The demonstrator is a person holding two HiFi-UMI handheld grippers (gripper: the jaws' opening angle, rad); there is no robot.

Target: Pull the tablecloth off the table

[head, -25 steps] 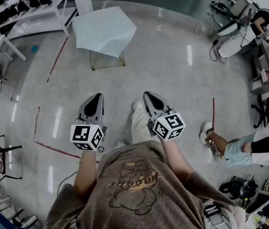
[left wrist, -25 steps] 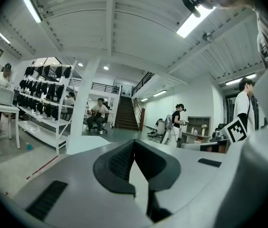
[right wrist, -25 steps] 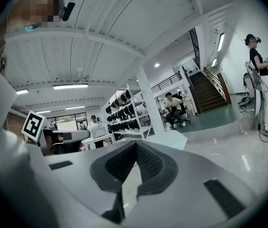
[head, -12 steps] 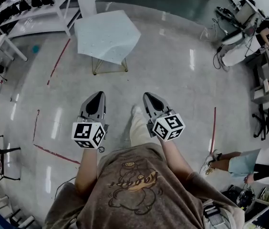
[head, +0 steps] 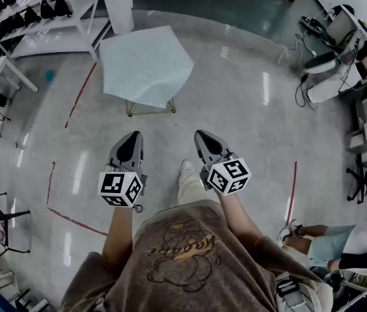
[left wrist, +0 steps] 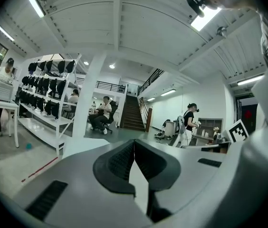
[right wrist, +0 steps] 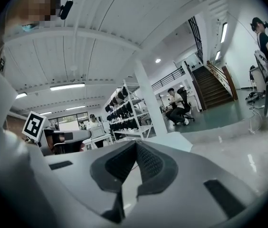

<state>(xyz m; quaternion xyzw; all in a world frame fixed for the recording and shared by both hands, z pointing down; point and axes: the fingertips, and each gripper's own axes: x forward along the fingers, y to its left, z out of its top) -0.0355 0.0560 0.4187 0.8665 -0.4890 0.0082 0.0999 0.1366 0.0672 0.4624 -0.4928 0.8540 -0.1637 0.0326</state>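
Note:
A small table with thin gold legs (head: 131,106) stands ahead on the shiny floor, covered by a pale blue-white tablecloth (head: 146,62). My left gripper (head: 131,135) and right gripper (head: 201,134) are held side by side in front of my body, both pointing at the table and well short of it. Each is shut with nothing between its pads. The left gripper view shows its closed jaws (left wrist: 134,141) with the tablecloth (left wrist: 79,144) beyond. In the right gripper view the closed jaws (right wrist: 136,143) point at the cloth's corner (right wrist: 177,140).
A white pillar (head: 117,2) and a white shelf rack of dark items (head: 37,10) stand behind the table. Red tape lines (head: 79,83) mark the floor. A person's leg and shoe (head: 300,234) are at the right, with desks and cables (head: 330,44) further back.
The table and cloth have drifted lower in the head view, nearer to me. Both grippers keep their place in front of my body. The leg at the right has shifted lower.

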